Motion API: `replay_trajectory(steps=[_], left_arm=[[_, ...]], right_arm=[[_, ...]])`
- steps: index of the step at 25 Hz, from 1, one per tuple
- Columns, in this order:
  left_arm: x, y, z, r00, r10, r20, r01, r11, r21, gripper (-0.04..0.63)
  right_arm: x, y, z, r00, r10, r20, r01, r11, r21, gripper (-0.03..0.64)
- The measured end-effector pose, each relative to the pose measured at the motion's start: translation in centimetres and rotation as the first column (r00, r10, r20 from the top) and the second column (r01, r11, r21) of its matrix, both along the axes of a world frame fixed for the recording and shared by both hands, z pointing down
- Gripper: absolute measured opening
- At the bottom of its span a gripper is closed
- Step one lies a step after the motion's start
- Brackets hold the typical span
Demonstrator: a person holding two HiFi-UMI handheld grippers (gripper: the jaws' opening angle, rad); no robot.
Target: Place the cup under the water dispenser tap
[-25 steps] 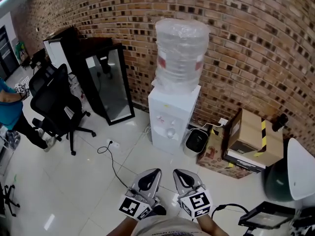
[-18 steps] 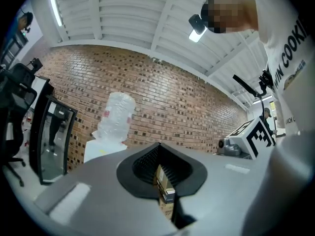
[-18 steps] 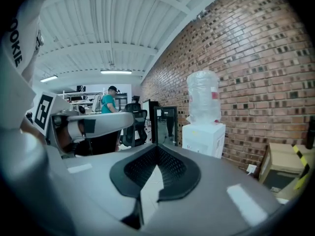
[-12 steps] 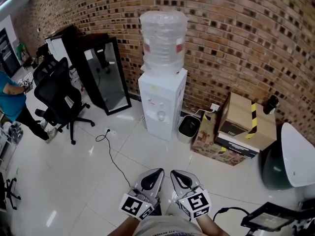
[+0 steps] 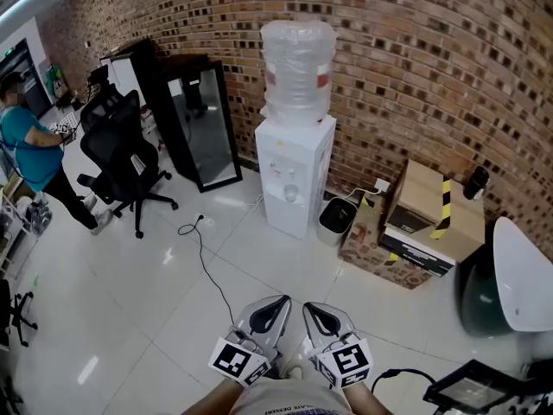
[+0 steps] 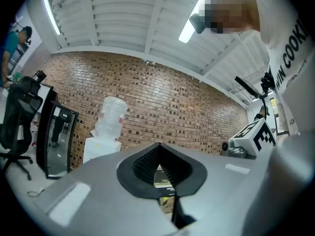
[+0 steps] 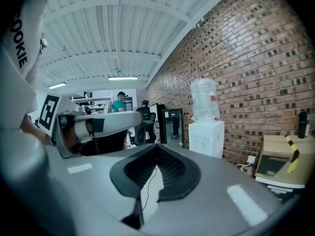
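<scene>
Left gripper [image 5: 275, 302] and right gripper [image 5: 309, 306] both clenched tip to tip, nothing between, held side by side low over white floor [image 5: 155, 318], aimed toward dispenser [image 5: 294, 175]. Dispenser stands well ahead against brick wall [image 5: 415, 67], clear bottle [image 5: 298, 67] on top, taps [image 5: 290, 194] on front. Black cabinet [image 5: 203, 128] at its left; bin [image 5: 335, 221], boxes [image 5: 423, 219] at its right. Cable [image 5: 207, 262] trails across floor. Person [image 5: 30, 145] beside chair [image 5: 125, 158], far left.

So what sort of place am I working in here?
Probably an office or workshop room: a water dispenser against a brick wall, an office chair on the tiled floor, and cardboard boxes nearby.
</scene>
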State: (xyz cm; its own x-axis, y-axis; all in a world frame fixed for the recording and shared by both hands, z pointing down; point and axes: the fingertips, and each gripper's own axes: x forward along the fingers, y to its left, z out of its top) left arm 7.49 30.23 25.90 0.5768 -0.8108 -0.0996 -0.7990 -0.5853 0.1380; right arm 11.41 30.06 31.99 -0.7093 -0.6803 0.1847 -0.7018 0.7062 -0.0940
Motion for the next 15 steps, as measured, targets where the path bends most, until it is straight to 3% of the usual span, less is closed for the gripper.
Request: replay_trajectory(steps=[15], left_arm=[[-4.1, 2.7, -0.2, 1.000, -0.023, 0.002, 0.023, 0.999, -0.022, -0.011]], right_arm=[[-3.9, 2.3, -0.3, 0.999, -0.031, 0.018, 0.031, 0.999, -0.021, 0.005]])
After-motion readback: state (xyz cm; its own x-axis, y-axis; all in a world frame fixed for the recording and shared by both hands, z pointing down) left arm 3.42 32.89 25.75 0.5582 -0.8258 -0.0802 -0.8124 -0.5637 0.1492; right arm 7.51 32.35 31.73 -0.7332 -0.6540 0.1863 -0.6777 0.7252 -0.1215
